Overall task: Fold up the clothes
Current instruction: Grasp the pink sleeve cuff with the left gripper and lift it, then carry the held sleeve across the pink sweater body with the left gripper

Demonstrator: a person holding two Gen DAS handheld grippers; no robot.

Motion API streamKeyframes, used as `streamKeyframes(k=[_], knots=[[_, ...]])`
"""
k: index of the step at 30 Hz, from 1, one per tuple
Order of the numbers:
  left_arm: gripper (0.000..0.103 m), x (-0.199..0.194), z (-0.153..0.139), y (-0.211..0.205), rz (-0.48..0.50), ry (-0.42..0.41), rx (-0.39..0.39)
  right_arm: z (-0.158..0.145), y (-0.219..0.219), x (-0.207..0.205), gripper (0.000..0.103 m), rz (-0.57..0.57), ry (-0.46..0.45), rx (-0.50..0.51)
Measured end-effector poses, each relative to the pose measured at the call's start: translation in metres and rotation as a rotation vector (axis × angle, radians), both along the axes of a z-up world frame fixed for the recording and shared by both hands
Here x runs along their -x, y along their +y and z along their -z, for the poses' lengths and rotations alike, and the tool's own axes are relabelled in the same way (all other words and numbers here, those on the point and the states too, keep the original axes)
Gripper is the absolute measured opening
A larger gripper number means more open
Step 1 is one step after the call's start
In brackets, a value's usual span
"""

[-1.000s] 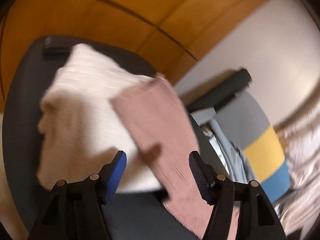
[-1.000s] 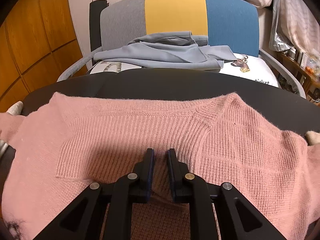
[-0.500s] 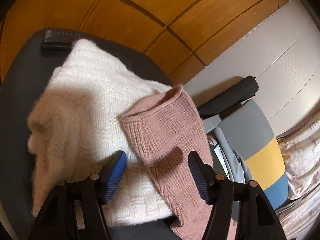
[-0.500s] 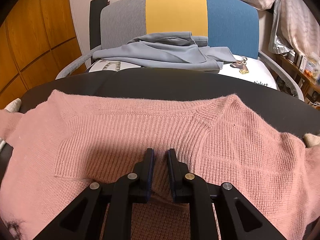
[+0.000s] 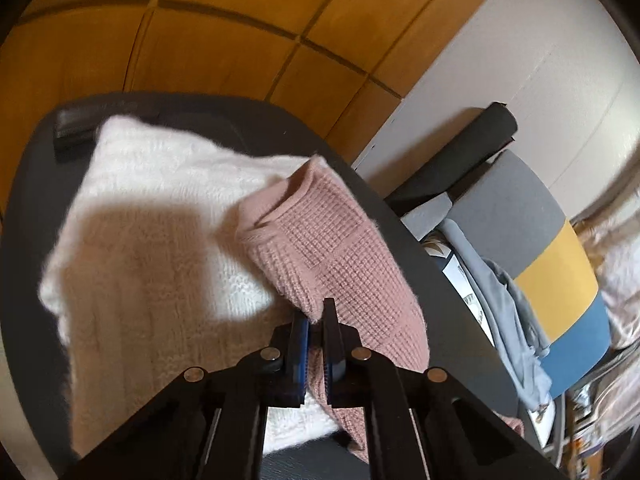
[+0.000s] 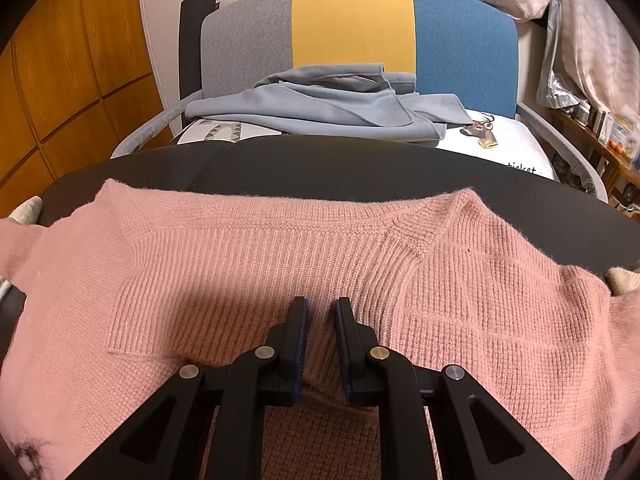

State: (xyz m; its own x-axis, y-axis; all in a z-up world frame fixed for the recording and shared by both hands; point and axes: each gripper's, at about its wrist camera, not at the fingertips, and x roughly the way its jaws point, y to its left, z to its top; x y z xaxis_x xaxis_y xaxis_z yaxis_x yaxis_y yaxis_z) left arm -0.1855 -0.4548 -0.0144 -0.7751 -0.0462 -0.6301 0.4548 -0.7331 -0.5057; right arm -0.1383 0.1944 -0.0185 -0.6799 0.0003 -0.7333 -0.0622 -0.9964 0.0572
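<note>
A pink knit sweater [image 6: 280, 264] lies spread on a dark round table [image 6: 360, 168]. Its sleeve [image 5: 332, 248] lies over a folded white knit sweater [image 5: 160, 216] in the left wrist view. My left gripper [image 5: 316, 312] is shut on the near edge of that pink sleeve. My right gripper [image 6: 321, 312] rests on the middle of the pink sweater's body, its jaws nearly closed with a fold of pink knit between them.
A chair [image 6: 352, 28] with grey, yellow and blue back panels stands behind the table and holds a grey garment [image 6: 320, 104] on a white printed cushion [image 6: 504, 140]. A dark flat object [image 5: 76, 128] lies at the table's far edge. Wooden panels [image 5: 200, 40] stand to the left.
My left gripper has closed from wide open onto the edge of the pink sleeve. The right gripper and the sweater's body have stayed in place.
</note>
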Motion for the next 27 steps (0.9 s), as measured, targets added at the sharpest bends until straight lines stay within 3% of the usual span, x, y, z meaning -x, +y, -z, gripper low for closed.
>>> streamKeyframes(k=[4,9,15,21,27], knots=[[0.004,-0.012,-0.028,0.009,0.017,0.099,0.046,0.0,0.001,0.0,0.015,-0.001,0.0,0.008],[0.004,-0.017,-0.084,0.04,0.136,0.281,0.117,0.0,0.002,0.0,0.015,0.0,0.001,0.011],[0.004,-0.013,-0.144,0.095,0.296,0.416,0.147,0.0,0.004,-0.001,0.015,-0.001,0.001,0.023],[0.004,-0.011,-0.184,0.152,0.424,0.478,0.139,0.001,0.004,-0.001,0.015,0.0,0.002,0.04],[0.004,-0.014,-0.192,0.226,0.574,0.485,0.094,-0.002,0.011,0.001,0.016,-0.007,-0.015,0.089]])
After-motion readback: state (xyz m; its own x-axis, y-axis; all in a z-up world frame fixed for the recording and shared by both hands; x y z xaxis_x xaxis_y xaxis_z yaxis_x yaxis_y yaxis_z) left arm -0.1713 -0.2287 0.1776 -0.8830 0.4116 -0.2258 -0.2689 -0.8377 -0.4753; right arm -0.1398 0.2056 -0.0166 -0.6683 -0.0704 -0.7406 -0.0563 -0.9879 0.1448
